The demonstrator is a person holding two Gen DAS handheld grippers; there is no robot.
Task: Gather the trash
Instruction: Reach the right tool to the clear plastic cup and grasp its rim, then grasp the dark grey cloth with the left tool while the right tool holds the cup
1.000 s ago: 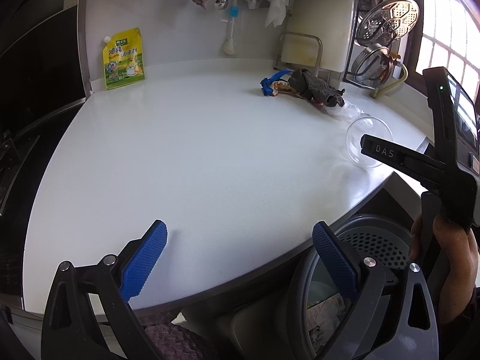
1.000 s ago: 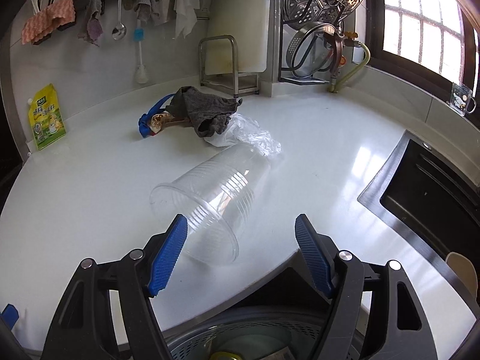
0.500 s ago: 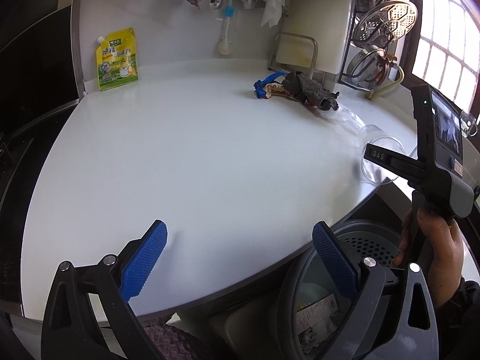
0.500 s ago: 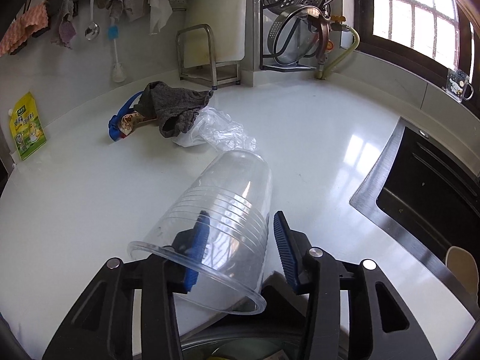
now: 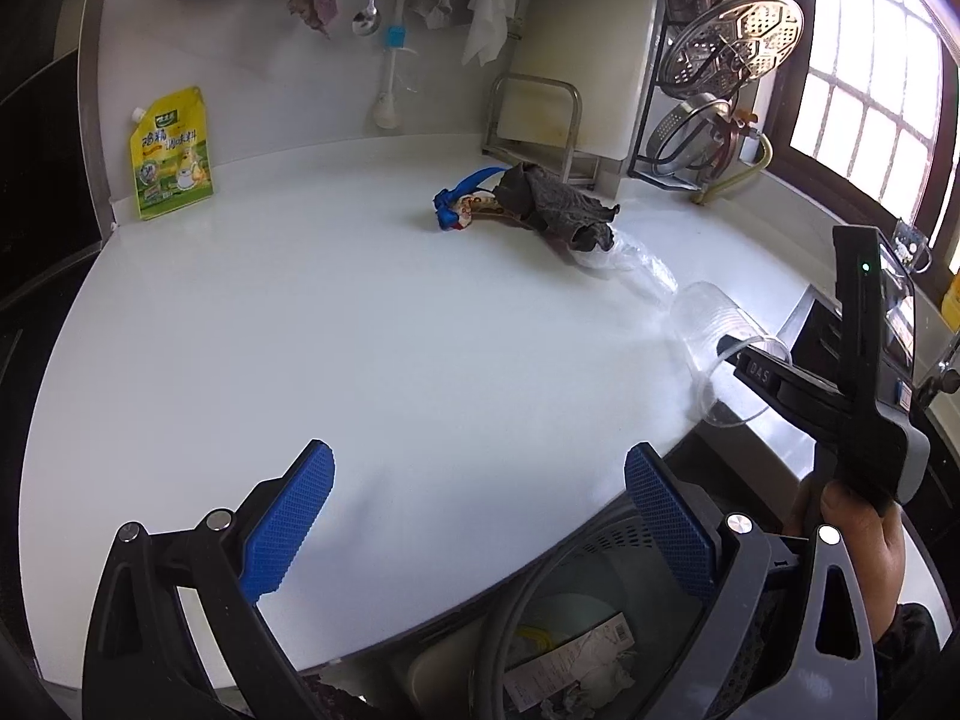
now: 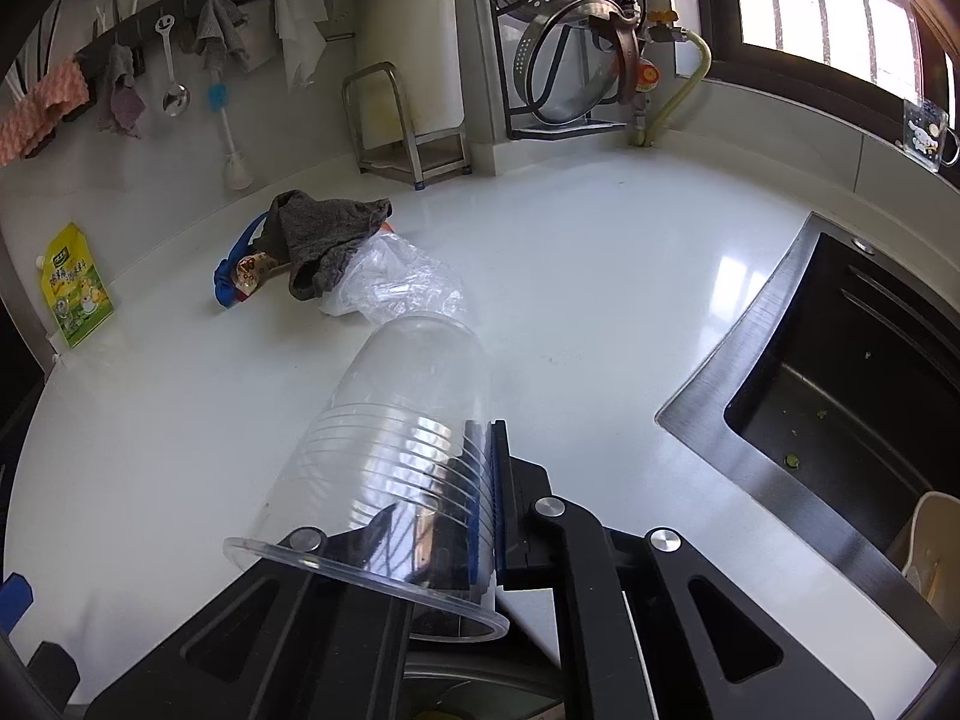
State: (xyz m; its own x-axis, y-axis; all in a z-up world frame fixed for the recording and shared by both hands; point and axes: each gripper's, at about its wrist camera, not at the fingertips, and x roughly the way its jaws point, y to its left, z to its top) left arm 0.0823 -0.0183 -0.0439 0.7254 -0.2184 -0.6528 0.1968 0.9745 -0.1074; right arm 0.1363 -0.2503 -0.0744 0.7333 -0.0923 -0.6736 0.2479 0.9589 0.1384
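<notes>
My right gripper [image 6: 489,498] is shut on the rim of a clear plastic cup [image 6: 396,420], one blue pad inside it and one outside, and holds it tilted just above the white counter [image 6: 600,276]. The cup [image 5: 711,330] and the right gripper [image 5: 750,369] also show at the right of the left wrist view. My left gripper [image 5: 477,519] is open and empty over the counter's front edge. Beyond the cup lie a crumpled clear plastic bag [image 6: 399,285], a grey rag [image 6: 324,228] and a blue-edged wrapper [image 6: 240,270]. A grey trash bin [image 5: 570,618] with rubbish inside stands below the counter edge.
A black sink [image 6: 840,396] is set into the counter at the right. A yellow seasoning pouch [image 5: 171,153] leans on the back wall. A cutting board in a metal stand [image 5: 558,90] and a rack of steamer trays [image 5: 720,60] stand at the back.
My right gripper has closed from wide open onto the cup's rim and lifted it. The left gripper has stayed open and barely moved.
</notes>
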